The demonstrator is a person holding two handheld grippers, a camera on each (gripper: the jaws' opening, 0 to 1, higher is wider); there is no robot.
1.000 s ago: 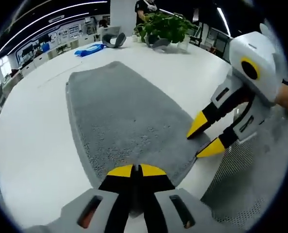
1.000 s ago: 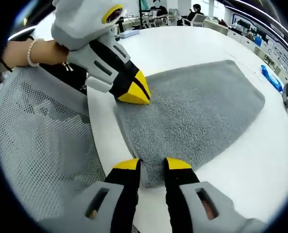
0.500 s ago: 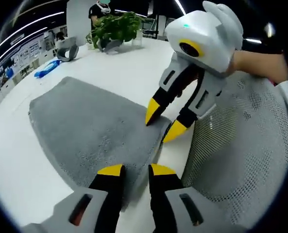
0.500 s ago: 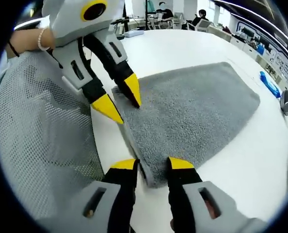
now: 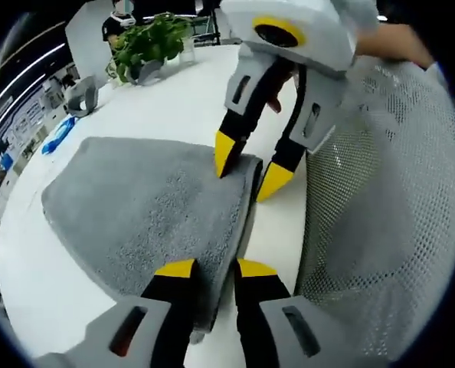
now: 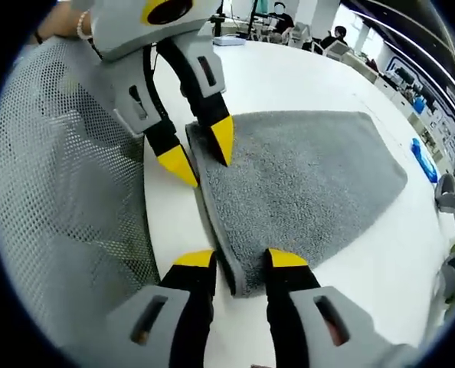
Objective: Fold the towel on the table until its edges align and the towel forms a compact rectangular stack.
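The grey towel [image 5: 147,207] lies flat on the white table [image 5: 174,100], its near side running along the table's near edge, just beside a grey mesh chair back [image 5: 381,199].

My left gripper [image 5: 209,267] stands at one near corner of the towel. Its jaws are partly open, and the towel's thick edge passes between the two yellow tips. I cannot tell whether the pads actually press on the cloth.

My right gripper [image 6: 241,258] stands at the other near corner, likewise partly open, with the towel's folded-looking edge lying between its yellow tips. Contact of the pads with the cloth cannot be confirmed here either.

In the left gripper view the right gripper [image 5: 247,166] comes in from above, jaws apart: one tip rests on the towel's top face at the corner and the other on bare table just outside the edge. The right gripper view shows the left gripper [image 6: 203,155] in the same posture at its own corner.

At the table's far edge stand a potted green plant [image 5: 143,44] and a grey headset-like object [image 5: 79,96]. A blue item [image 5: 57,135] lies near the far side of the towel, apart from it.
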